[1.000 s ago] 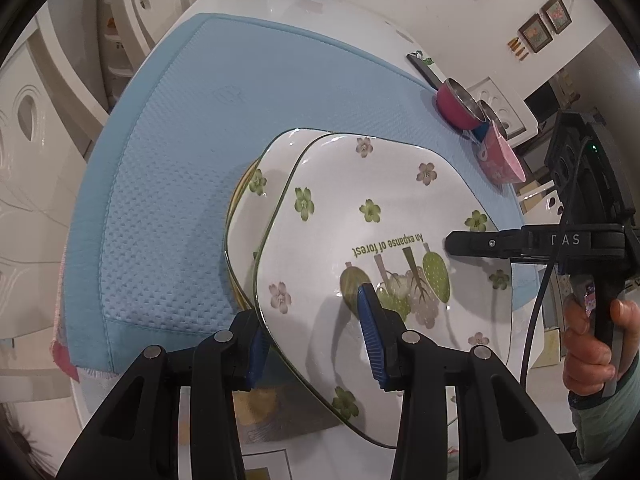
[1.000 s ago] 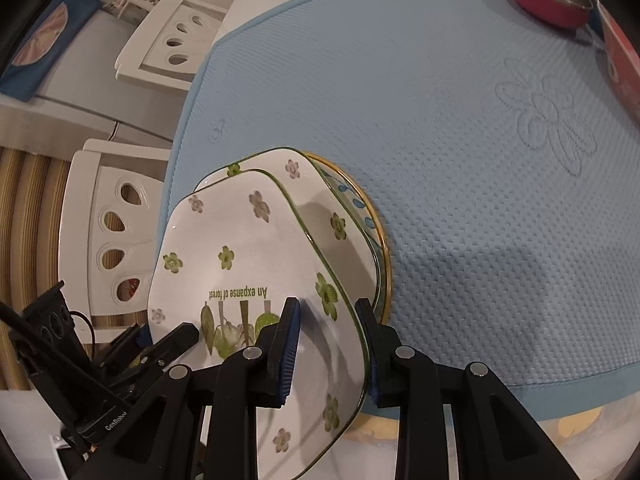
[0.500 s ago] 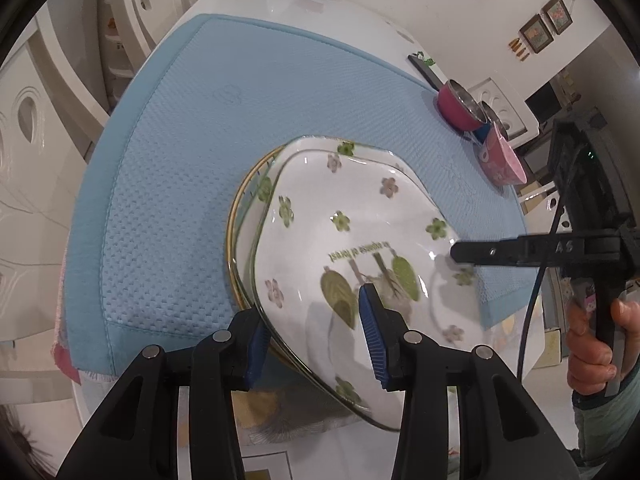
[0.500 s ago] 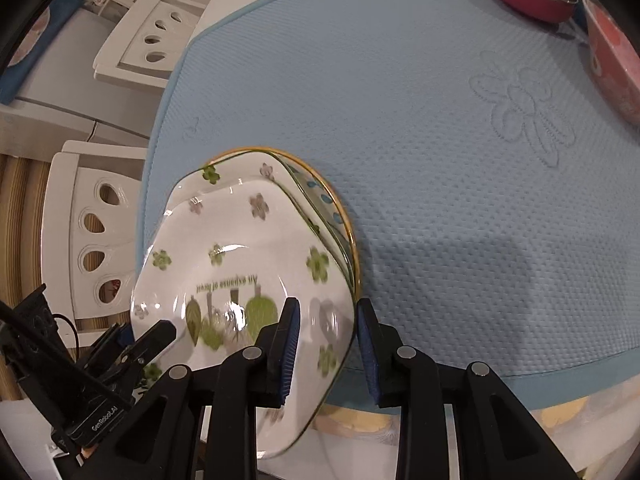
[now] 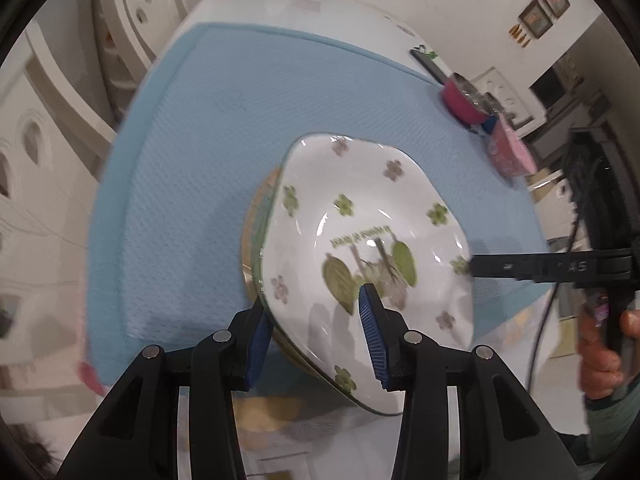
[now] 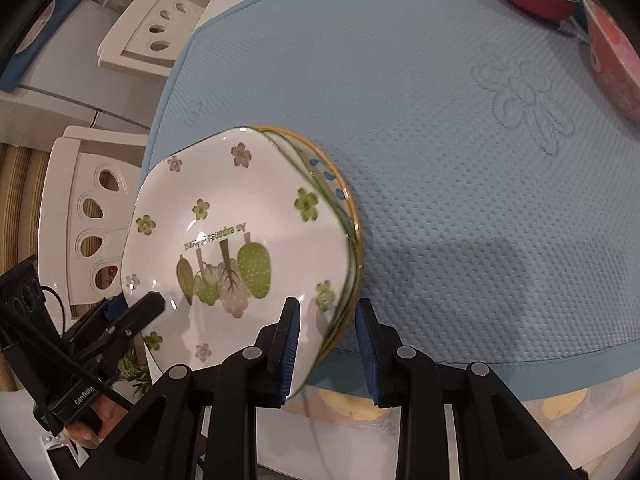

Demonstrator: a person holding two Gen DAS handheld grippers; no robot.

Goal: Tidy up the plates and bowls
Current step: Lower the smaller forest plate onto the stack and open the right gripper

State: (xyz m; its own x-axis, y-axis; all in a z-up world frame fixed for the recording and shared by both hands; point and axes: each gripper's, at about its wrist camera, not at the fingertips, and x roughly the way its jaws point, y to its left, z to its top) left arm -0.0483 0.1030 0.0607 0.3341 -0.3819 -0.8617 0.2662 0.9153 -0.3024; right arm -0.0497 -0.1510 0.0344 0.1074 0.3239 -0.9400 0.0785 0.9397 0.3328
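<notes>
A white plate with green flowers and a cactus print (image 5: 360, 208) (image 6: 240, 216) lies on top of a stack on the blue mat (image 5: 200, 160). Under it a second flowered rim and a gold-rimmed plate with blue drops (image 6: 348, 200) peek out. My left gripper (image 5: 314, 336) is shut on the top plate's near rim, one pad on its face and one below. My right gripper (image 6: 326, 348) is shut on the opposite rim in the same way. In the left wrist view the right gripper reaches the plate from the right.
A red steel-lined bowl (image 5: 460, 100) and a pink flowered bowl (image 5: 508, 152) stand at the mat's far right edge. White chairs (image 6: 92, 216) flank the table. The stack overhangs the mat's front edge. A person's hand (image 5: 600, 352) holds the right gripper's handle.
The top flowered plate, held raised and offset towards me over the stack, has come down and slid back. It now covers the plate below almost fully. Both grippers kept their hold.
</notes>
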